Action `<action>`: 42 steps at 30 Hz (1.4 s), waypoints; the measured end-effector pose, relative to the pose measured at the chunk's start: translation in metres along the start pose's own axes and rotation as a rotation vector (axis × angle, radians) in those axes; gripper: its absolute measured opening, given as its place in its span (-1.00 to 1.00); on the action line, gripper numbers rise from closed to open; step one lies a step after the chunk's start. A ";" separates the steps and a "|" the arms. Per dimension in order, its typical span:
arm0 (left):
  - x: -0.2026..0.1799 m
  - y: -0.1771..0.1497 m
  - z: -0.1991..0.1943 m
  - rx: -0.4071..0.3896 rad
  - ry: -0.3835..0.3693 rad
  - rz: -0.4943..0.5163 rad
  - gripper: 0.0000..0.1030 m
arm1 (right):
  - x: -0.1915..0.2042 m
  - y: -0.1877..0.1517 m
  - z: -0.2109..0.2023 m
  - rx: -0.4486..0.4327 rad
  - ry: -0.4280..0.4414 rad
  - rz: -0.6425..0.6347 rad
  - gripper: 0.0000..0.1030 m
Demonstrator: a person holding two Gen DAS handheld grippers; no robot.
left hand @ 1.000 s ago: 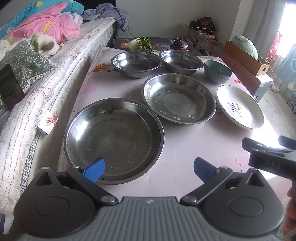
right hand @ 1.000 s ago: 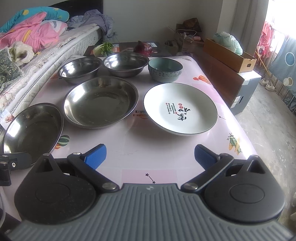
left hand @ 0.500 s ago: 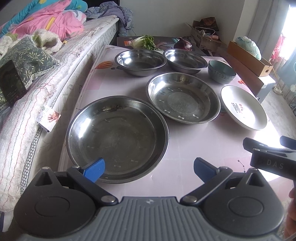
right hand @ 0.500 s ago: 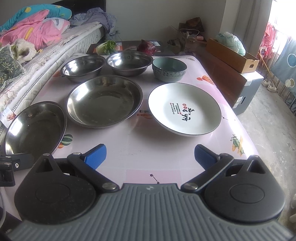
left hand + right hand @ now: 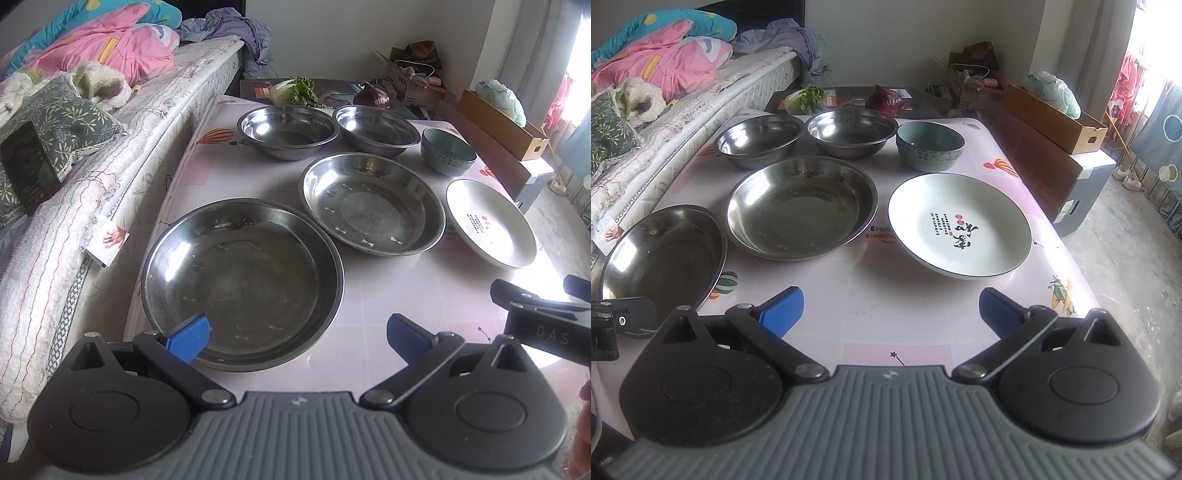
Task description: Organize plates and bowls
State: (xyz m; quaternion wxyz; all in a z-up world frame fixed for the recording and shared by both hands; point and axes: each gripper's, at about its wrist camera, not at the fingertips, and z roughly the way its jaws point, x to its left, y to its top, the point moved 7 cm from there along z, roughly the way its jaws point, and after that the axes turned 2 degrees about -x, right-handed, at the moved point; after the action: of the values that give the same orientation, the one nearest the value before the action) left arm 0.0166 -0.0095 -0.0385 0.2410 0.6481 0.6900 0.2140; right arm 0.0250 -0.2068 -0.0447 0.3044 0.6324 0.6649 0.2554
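Left gripper (image 5: 297, 334) low in frame, jaws apart, over large round steel plate (image 5: 240, 280). Right gripper (image 5: 891, 308) bottom centre, jaws apart, below white ceramic plate (image 5: 960, 225) on pink table (image 5: 871, 269).

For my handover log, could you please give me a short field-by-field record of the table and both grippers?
surface: pink patterned table
near row: two steel plates, white printed plate
far row: two steel bowls, teal bowl
stacking: none, all separate
left gripper: open, empty, near the closest steel plate
right gripper: open, empty, facing the white plate
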 end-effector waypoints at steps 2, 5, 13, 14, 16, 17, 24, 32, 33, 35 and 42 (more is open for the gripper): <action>0.001 0.000 0.000 0.000 0.000 -0.002 0.99 | 0.001 0.000 -0.001 -0.001 0.001 -0.001 0.98; 0.001 0.000 0.000 0.000 0.000 -0.002 0.99 | 0.001 0.000 -0.001 -0.001 0.000 -0.002 0.98; 0.003 0.000 0.001 0.002 -0.002 -0.005 0.99 | 0.001 0.000 -0.001 -0.001 0.000 -0.002 0.98; 0.003 0.000 0.001 0.003 -0.002 -0.005 0.99 | 0.001 0.000 -0.001 -0.001 0.001 -0.002 0.98; 0.003 0.000 0.001 0.004 -0.002 -0.007 0.99 | 0.002 0.000 -0.001 -0.001 0.001 -0.002 0.98; 0.004 -0.001 0.002 0.006 -0.003 -0.008 0.99 | 0.002 0.000 -0.001 -0.001 0.001 -0.002 0.98; 0.005 -0.001 0.004 0.013 -0.004 -0.013 0.99 | 0.002 0.000 -0.001 0.001 -0.001 -0.004 0.98; 0.009 0.002 0.007 0.008 0.005 -0.012 0.99 | 0.002 -0.001 0.006 0.009 -0.010 0.000 0.98; 0.010 0.004 0.007 0.002 0.010 -0.011 0.99 | -0.001 0.000 0.009 0.009 -0.013 0.000 0.98; 0.014 0.011 0.007 -0.014 0.024 -0.007 0.99 | -0.004 0.001 0.012 0.001 -0.013 0.002 0.98; 0.041 0.050 0.012 -0.084 0.103 -0.016 0.99 | -0.021 0.028 0.017 -0.113 0.052 0.055 0.98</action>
State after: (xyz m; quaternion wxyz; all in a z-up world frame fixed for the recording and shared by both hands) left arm 0.0617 0.0348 -0.0199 0.2338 0.6202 0.6969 0.2738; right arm 0.0566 -0.2260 -0.0345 0.3152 0.6255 0.6393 0.3173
